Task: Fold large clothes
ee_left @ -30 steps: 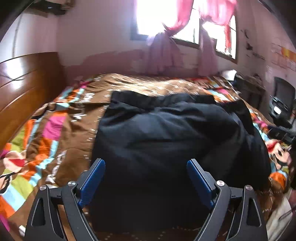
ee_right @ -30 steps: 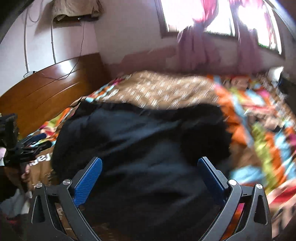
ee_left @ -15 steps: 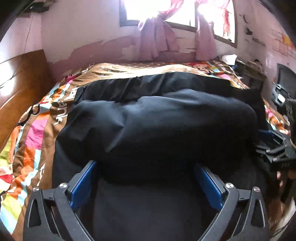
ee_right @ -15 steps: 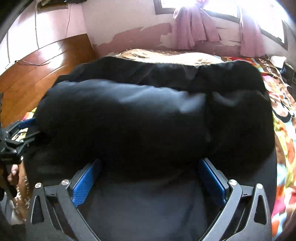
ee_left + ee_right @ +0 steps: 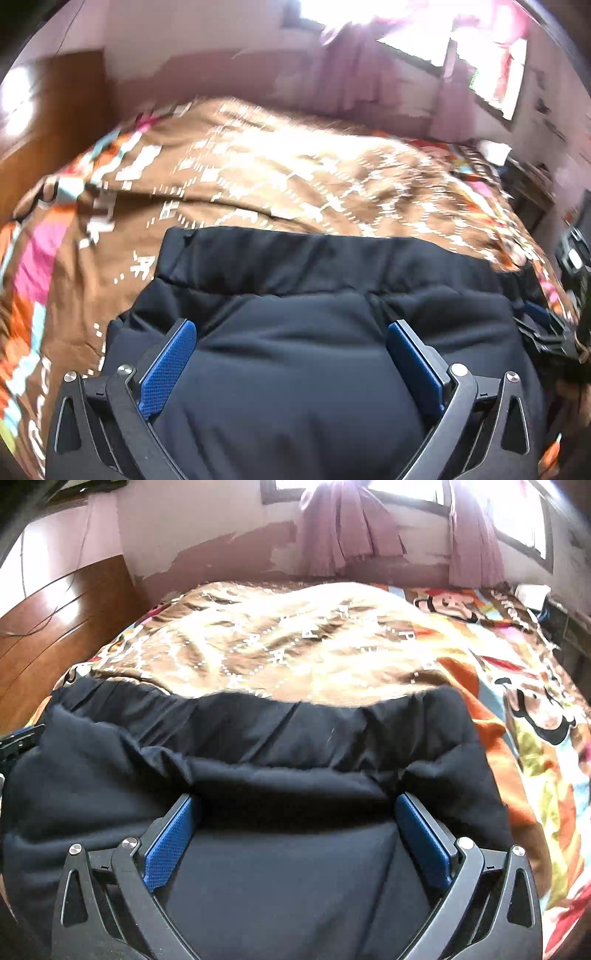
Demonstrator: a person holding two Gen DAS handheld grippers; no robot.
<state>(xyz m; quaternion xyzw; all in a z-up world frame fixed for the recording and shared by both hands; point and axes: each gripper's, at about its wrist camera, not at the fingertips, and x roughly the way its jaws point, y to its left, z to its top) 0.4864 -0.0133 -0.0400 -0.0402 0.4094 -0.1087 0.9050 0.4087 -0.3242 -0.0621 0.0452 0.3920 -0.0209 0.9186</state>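
Bed (image 5: 532, 716) under brown patterned cover (image 5: 295, 642) (cartoon prints at edges); black garment (image 5: 258, 775) lies folded on top.

Bedroom with a bed under bright windows.

A brown patterned quilt (image 5: 295, 642) with bright cartoon patches covers the bed, which reaches back to a pink wall (image 5: 207, 535) with peeling paint. Purple curtains (image 5: 343, 528) hang knotted at the windows (image 5: 517, 520), where daylight glares white. A wooden headboard (image 5: 55, 620) stands at the left; dark furniture (image 5: 532, 192) sits at the right.
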